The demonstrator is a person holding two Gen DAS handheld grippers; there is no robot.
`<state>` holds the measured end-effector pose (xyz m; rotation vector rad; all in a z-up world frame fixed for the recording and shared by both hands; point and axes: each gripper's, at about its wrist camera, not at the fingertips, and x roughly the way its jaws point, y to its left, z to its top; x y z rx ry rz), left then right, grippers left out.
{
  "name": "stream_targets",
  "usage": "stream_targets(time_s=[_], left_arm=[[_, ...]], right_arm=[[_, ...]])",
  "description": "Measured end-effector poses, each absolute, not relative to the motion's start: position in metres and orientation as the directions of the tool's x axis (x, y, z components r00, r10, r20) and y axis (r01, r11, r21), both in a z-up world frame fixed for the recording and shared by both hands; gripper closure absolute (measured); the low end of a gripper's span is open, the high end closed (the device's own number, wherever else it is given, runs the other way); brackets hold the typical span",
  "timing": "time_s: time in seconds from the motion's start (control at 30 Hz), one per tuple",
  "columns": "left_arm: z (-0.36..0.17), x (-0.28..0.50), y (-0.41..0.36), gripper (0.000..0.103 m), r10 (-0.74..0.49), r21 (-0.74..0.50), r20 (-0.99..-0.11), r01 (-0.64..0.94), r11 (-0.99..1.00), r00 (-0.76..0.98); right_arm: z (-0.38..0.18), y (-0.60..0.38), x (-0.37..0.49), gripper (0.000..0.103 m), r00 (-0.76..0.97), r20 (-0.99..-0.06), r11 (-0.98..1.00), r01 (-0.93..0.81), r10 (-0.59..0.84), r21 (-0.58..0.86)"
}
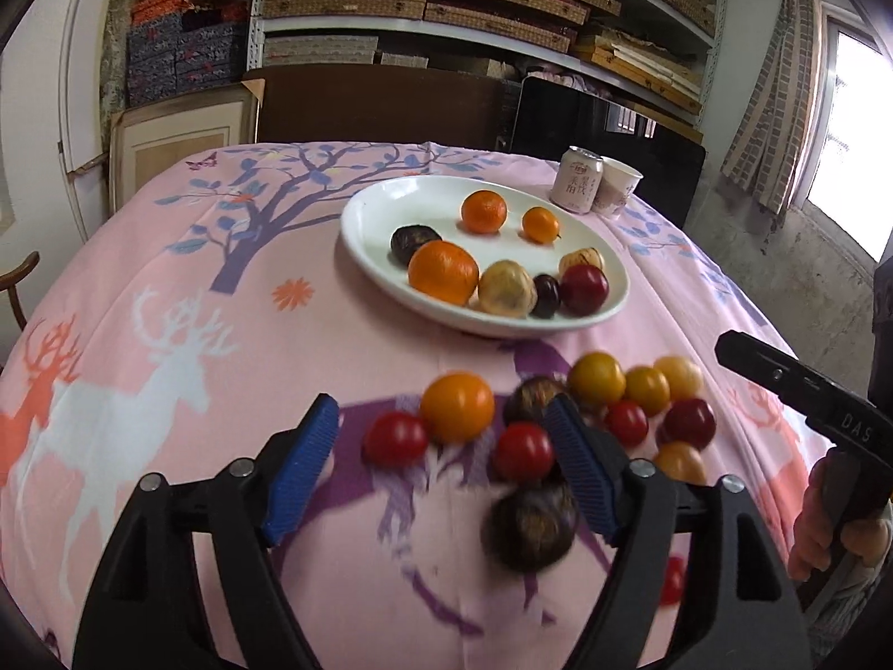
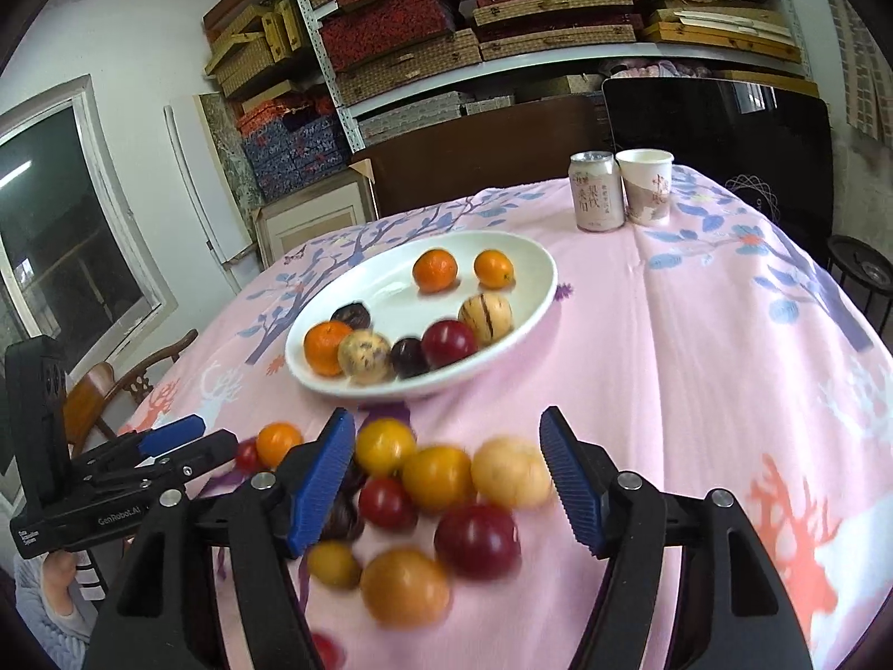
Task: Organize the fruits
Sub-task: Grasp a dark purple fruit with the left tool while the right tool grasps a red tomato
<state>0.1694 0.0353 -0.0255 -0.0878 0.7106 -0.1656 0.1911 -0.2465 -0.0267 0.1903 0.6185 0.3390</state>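
A white plate (image 1: 363,223) (image 2: 536,273) holds several fruits: oranges, dark plums, striped pale ones and a red one. Nearer to me, a loose pile of red, yellow, orange and dark fruits (image 1: 597,379) (image 2: 437,477) lies on the pink cloth. My left gripper (image 1: 441,469) hangs open over the pile's left part, with a red fruit (image 1: 523,451) and an orange one (image 1: 457,406) between its blue pads, which touch neither. My right gripper (image 2: 446,488) is open over the pile's right part, around a dark red fruit (image 2: 477,541), not pressing it.
A drink can (image 2: 598,191) and a paper cup (image 2: 644,185) stand at the far right of the table. A wooden chair (image 2: 111,385) is at the left edge. Shelves of boxes and a black panel fill the back. A hand (image 1: 826,536) holds the right gripper.
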Motion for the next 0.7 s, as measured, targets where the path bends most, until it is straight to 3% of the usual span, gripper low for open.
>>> stream_targets(time_s=[0.17, 0.27, 0.43, 0.7], left_arm=[[-0.033, 0.138, 0.019, 0.019, -0.156, -0.047, -0.651, 0.165, 0.985, 0.743], [-0.035, 0.136, 0.012, 0.016, -0.151, -0.017, -0.656, 0.185, 0.983, 0.739], [-0.044, 0.147, 0.008, 0.016, -0.158, -0.023, -0.709, 0.202, 0.979, 0.687], [-0.055, 0.161, 0.002, 0.016, -0.175, -0.035, -0.758, 0.229, 0.973, 0.628]], right_arm=[[-0.03, -0.247, 0.148, 0.033, 0.744, -0.513, 0.903, -0.32, 0.427, 0.288], [-0.035, -0.233, 0.131, 0.033, 0.699, -0.547, 0.887, -0.381, 0.461, 0.261], [-0.039, -0.226, 0.128, 0.029, 0.621, -0.569, 0.839, -0.45, 0.539, 0.304], [-0.045, -0.219, 0.126, 0.027, 0.585, -0.599, 0.831, -0.464, 0.547, 0.306]])
